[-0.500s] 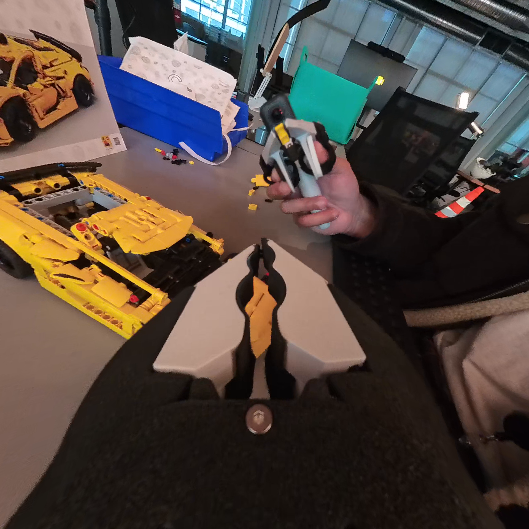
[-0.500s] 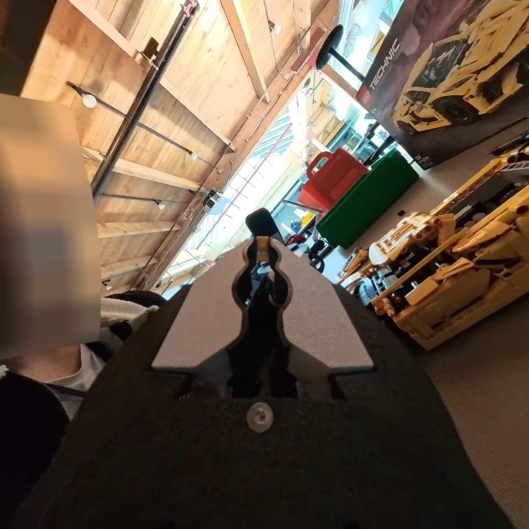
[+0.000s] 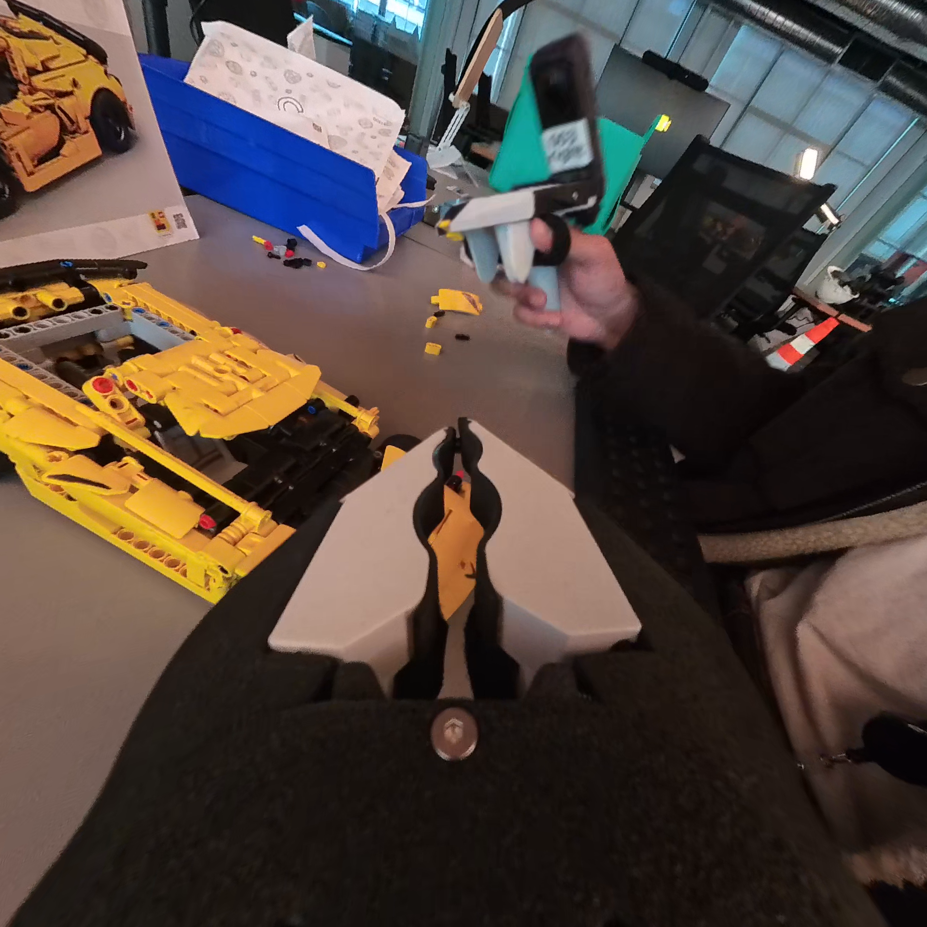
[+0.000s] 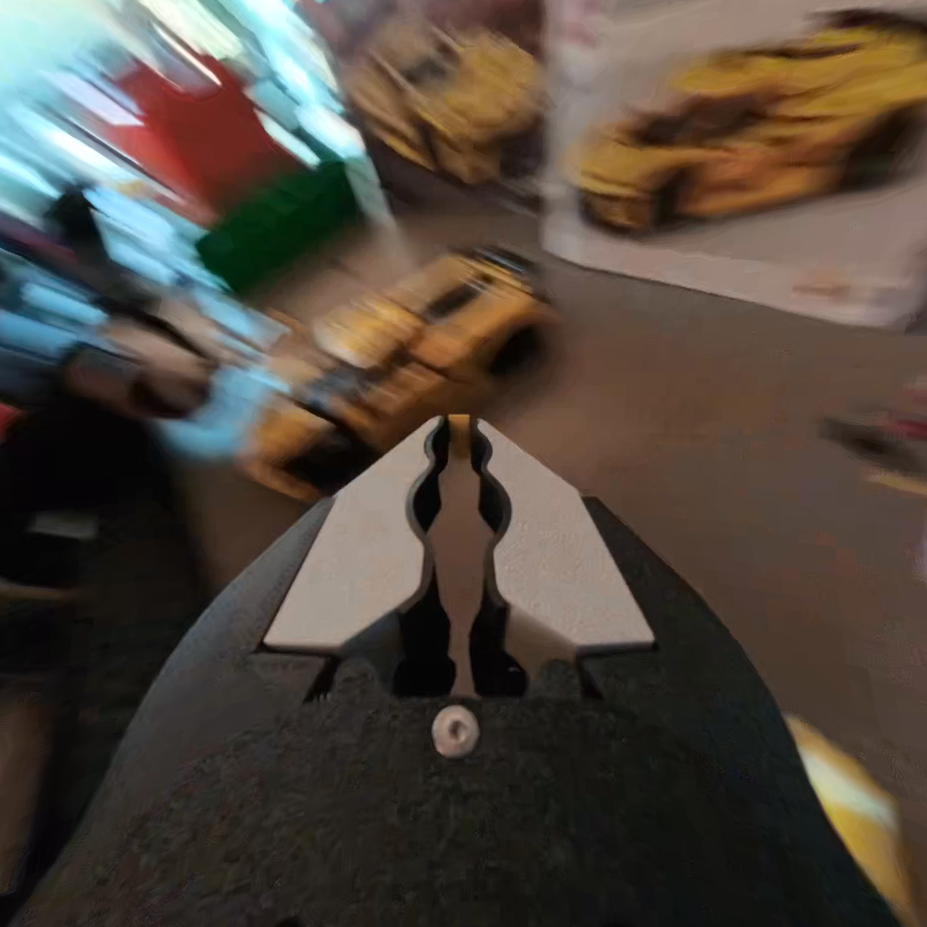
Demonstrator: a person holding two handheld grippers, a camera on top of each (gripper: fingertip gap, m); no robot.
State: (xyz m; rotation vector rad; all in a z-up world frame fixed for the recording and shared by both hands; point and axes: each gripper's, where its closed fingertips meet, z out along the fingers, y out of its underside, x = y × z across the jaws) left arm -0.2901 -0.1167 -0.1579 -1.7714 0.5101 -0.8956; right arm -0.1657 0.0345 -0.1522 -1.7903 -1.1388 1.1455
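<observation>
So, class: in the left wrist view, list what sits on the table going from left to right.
Yellow toy car → blue bin → loose yellow pieces → right gripper, held in a hand.

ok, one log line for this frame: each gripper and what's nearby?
left gripper: shut on yellow panel | right gripper: shut on small yellow piece, view blurred | nearby: yellow brick car, table

Toy car (image 3: 165, 451): bright yellow panels, black innards, red and blue pins. Bin (image 3: 261, 165) deep blue, holding white paper (image 3: 296, 95) with a grey doodle pattern. Table (image 3: 351, 321) plain grey. Gripper fingers (image 3: 371, 562) pale grey, black-edged, clamping a yellow piece (image 3: 456, 547).
</observation>
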